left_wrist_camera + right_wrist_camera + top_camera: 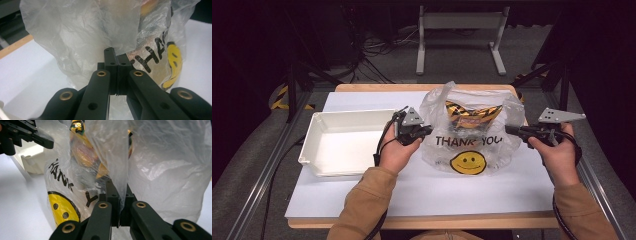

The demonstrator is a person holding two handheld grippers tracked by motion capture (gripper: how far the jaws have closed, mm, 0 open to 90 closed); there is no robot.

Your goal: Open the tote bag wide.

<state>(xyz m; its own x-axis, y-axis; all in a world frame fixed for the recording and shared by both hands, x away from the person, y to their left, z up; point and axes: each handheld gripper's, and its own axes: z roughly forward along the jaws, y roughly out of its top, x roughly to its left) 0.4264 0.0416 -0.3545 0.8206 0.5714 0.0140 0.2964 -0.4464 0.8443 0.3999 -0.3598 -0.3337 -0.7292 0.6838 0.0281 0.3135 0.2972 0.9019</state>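
Now both jaws pinched tight, left hand-held gripper (117, 65) and right hand-held gripper (119, 199) on plastic bag (468, 145).

Tan-brown long sleeves (367, 192). Left gripper (426, 131), right gripper (508, 129): black jaws, brass-ringed pivot holes, grey three-cornered top plates with small holes, black trailing cables.

Plastic bag (468, 135): translucent, whitish-clear, printed with black "THANK YOU" lettering above a yellow smiley face with black eyes and mouth. Packet inside the bag (472, 115): yellow with black stripes and a reddish patch. Bin (344, 142): plain white. Table cover (422, 190): white, over a light wood edge. Left gripper (424, 131) and right gripper (510, 129): black, with brass-coloured rivets and grey top plates. Sleeves (367, 200): tan.
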